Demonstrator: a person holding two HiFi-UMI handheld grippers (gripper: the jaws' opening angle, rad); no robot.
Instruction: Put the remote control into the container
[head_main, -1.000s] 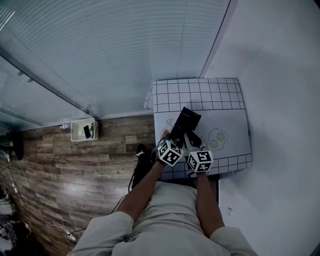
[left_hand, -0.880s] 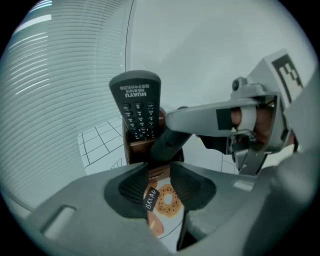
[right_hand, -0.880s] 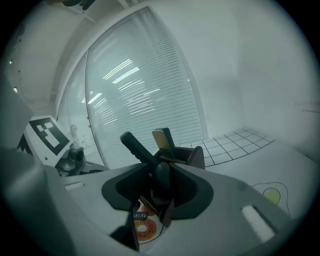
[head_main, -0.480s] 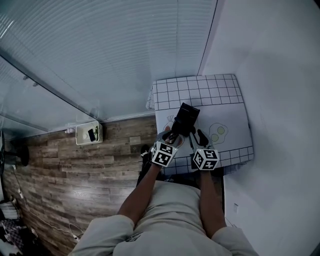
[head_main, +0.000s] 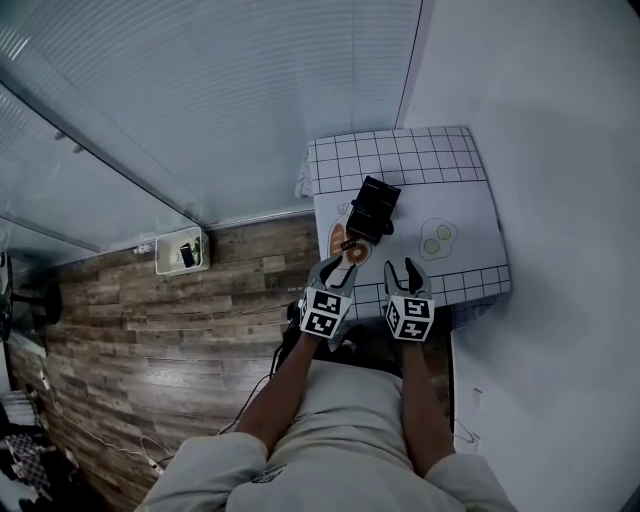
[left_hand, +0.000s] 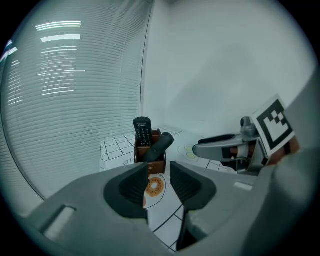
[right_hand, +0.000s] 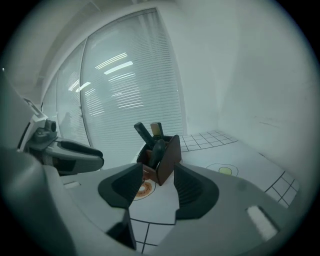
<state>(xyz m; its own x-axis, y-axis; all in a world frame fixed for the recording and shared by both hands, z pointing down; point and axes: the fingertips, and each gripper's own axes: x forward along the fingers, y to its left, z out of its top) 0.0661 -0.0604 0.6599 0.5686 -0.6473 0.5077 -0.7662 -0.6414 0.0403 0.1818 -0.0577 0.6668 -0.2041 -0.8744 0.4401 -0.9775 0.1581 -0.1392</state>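
A dark brown container (head_main: 372, 208) stands on the white table (head_main: 470, 215). Two black remote controls sit in it: one upright (left_hand: 142, 132), one leaning (left_hand: 161, 144). Seen from the right gripper view, the container (right_hand: 167, 159) holds the same remotes (right_hand: 158, 149). My left gripper (head_main: 338, 264) is open and empty, short of the container on the near side. My right gripper (head_main: 406, 268) is beside it to the right; its jaws have just been opening, with nothing between them. Each gripper shows in the other's view, the right gripper (left_hand: 220, 145) and the left gripper (right_hand: 75, 152).
The tablecloth has a grid border (head_main: 400, 160), a doughnut print (head_main: 352, 252) and a fried-egg print (head_main: 435, 240). A white wall is at the right, window blinds behind the table. A white box (head_main: 178, 250) sits on the wooden floor at the left.
Both grippers have drawn back from the container toward the person. The right jaws have spread wider. The remotes stay in the container.
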